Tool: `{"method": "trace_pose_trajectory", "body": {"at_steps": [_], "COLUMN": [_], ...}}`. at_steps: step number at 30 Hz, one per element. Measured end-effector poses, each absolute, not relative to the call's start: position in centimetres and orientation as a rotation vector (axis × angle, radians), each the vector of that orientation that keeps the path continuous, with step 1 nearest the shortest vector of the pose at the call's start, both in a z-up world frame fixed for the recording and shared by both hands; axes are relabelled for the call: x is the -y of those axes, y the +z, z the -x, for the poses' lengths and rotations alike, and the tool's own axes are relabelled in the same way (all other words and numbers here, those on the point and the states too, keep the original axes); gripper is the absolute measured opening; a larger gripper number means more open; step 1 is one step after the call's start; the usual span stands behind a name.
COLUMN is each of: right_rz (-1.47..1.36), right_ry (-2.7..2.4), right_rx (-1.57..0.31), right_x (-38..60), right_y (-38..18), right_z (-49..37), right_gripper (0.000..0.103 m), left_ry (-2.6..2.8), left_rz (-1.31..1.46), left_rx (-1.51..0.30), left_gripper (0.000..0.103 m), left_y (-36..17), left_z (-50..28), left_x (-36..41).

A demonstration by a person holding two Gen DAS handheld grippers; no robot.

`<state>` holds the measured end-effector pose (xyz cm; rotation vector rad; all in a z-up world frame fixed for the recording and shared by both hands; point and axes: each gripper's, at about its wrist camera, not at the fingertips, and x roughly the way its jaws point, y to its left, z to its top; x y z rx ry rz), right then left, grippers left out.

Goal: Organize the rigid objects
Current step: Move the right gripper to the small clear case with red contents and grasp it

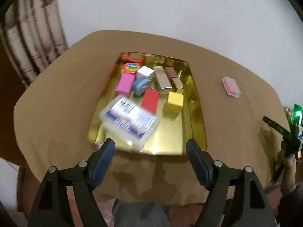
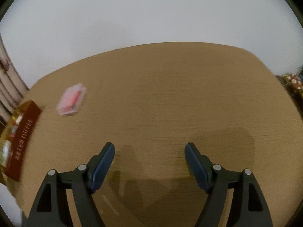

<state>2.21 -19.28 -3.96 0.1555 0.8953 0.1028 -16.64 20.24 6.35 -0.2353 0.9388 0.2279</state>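
Both grippers, left point(image 1: 150, 146) and right point(image 2: 149, 150), hang wide apart and empty. Most rigid pieces sit gathered in the gold tray point(image 1: 197, 113), presumably collecting there; one clear case point(image 2: 71, 99) lies apart on the table point(image 2: 170, 94), likely next.

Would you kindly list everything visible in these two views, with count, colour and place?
Tray: 1, gold, middle of the table.
Table: 1, tan, under everything.
Large clear case: 1, blue-and-white label, near end of tray.
Small clear case: 1, pink-red contents, on the table right of the tray.
Pink box: 1, tray left.
Red box: 1, tray centre.
Yellow box: 1, tray right.
White box: 1, tray back.
Round tins: 2, red-orange, far left corner.
Blue tin: 1, tray centre.
Silver boxes: several, blurred, tray back right.
Curtain: 1, pale, far left.
Left claw: open, above the tray's near edge.
Right claw: open, over bare table.
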Motion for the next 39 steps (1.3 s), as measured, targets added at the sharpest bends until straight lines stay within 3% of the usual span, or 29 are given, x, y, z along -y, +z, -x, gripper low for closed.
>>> {"method": "trace_pose_trajectory", "body": {"at_steps": [3,12,25,29,32,39], "right_rz": [-0.159,-0.041,-0.006,0.108,0.121,0.078], "right_ry": [0.163,0.249,0.171,0.150,0.184,0.239], "right_rx": [-0.901,-0.903,-1.084,-1.070,-1.072,-1.108], "right_x": [16.6,7.4,4.7,3.5,4.2,6.7], "right_y": [-2.9,0.5,-3.2,-3.5,-3.1,-2.6], "right_z": [-2.7,-7.3,-13.0,-13.0,-12.5,-10.1], "right_gripper": [0.079,0.079,0.079,0.071,0.055,0.055], "left_ry": [0.270,0.313,0.280,0.286,0.290,0.283], "left_rz": [0.246,0.249,0.251,0.257,0.253,0.245], "left_rx": [-0.918,-0.981,-1.013,-1.030,-1.034,-1.076], "left_gripper": [0.080,0.080,0.080,0.080,0.080,0.080], "left_y": [5.9,2.7,1.1,0.7,0.6,-0.1], "left_z": [19.3,21.4,20.9,20.7,20.5,20.4], "left_x": [-20.7,-22.3,-22.3,-22.6,-22.6,-22.1]}}
